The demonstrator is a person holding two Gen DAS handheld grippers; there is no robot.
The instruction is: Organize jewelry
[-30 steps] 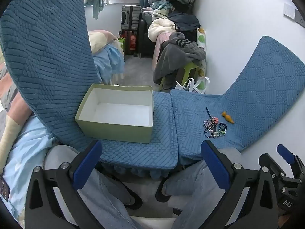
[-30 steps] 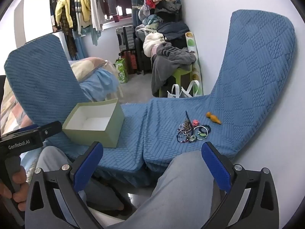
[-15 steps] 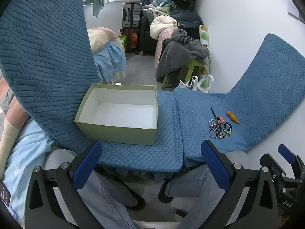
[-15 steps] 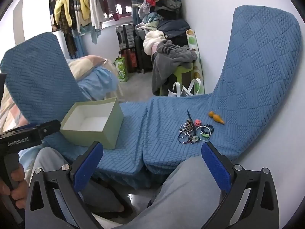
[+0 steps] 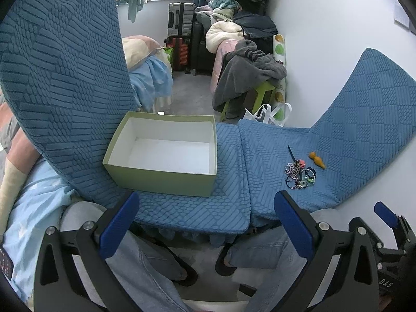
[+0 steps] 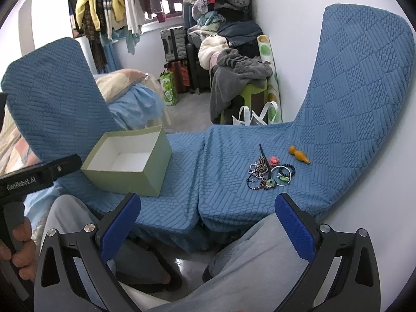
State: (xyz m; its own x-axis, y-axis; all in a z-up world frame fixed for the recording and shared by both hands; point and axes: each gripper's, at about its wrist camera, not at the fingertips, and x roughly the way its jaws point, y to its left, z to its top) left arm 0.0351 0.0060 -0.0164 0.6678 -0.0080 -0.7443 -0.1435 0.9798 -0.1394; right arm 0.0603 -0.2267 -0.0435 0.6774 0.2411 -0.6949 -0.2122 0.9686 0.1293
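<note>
A small heap of jewelry [image 6: 270, 174], bracelets, beads and a pink flower piece, lies on the blue quilted cushion [image 6: 223, 156], with an orange piece [image 6: 299, 154] apart to its right. The heap also shows in the left wrist view [image 5: 300, 174]. An open, empty pale green box [image 5: 161, 150] stands on the cushion to the left, also in the right wrist view [image 6: 127, 163]. My left gripper [image 5: 205, 223] is open and empty, short of the box. My right gripper [image 6: 205, 221] is open and empty, short of the heap.
The cushion's raised ends stand at left [image 5: 59, 65] and right [image 6: 358, 78]. The person's knees [image 6: 260, 254] are below the grippers. A stool with grey clothes [image 5: 249, 72], bags, suitcases [image 5: 180, 20] and a bed [image 5: 145, 59] stand behind.
Both grippers have moved slightly forward toward the cushion; the box and jewelry look a little nearer. Both stay open and nothing has been picked up.
</note>
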